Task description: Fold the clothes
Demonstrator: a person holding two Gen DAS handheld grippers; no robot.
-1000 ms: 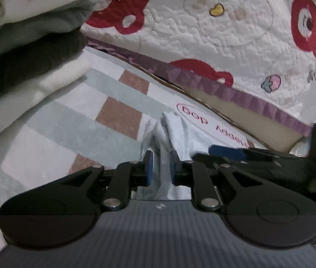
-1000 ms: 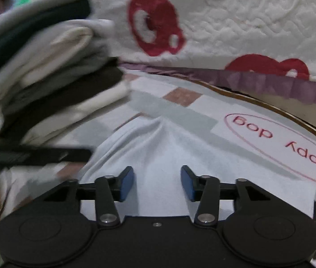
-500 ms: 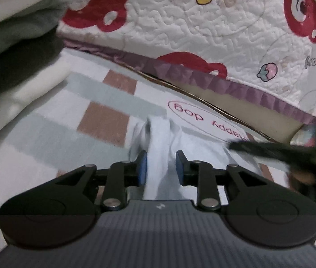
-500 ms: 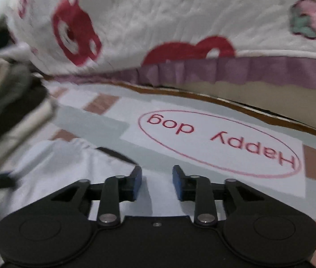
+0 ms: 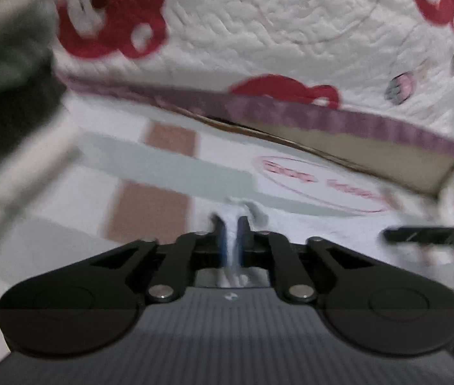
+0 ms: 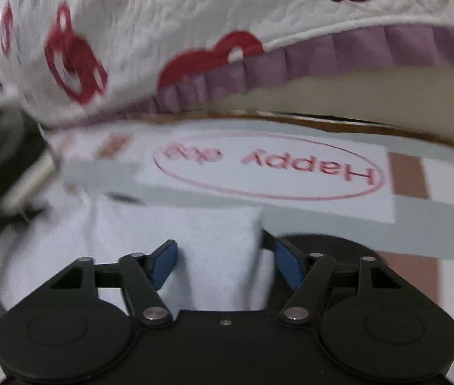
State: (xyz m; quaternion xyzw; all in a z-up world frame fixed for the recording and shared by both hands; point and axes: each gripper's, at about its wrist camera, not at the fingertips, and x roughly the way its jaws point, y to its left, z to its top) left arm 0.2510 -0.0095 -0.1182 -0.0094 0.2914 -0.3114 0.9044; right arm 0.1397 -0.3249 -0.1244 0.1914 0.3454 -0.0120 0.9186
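A pale blue garment [image 6: 195, 240] is spread on the checked blanket [image 5: 150, 199] below the bear-print quilt [image 5: 291, 38]. A bunched ridge of it is pinched in the nearly closed left gripper [image 5: 231, 224]; the right gripper [image 6: 223, 256] is held spread over a folded corner. The cloth is judged light, limp and best gripped at corners. Its full outline is cut off, and blur obscures the stacked clothes [image 5: 5, 73].

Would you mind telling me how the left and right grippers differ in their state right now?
The left gripper is shut on a bunched ridge of the white garment; the right gripper is open, holding nothing. The left's fingers stand nearly parallel; the right's blue pads splay apart over a flat folded edge. Both sit low over that garment on the checked blanket.
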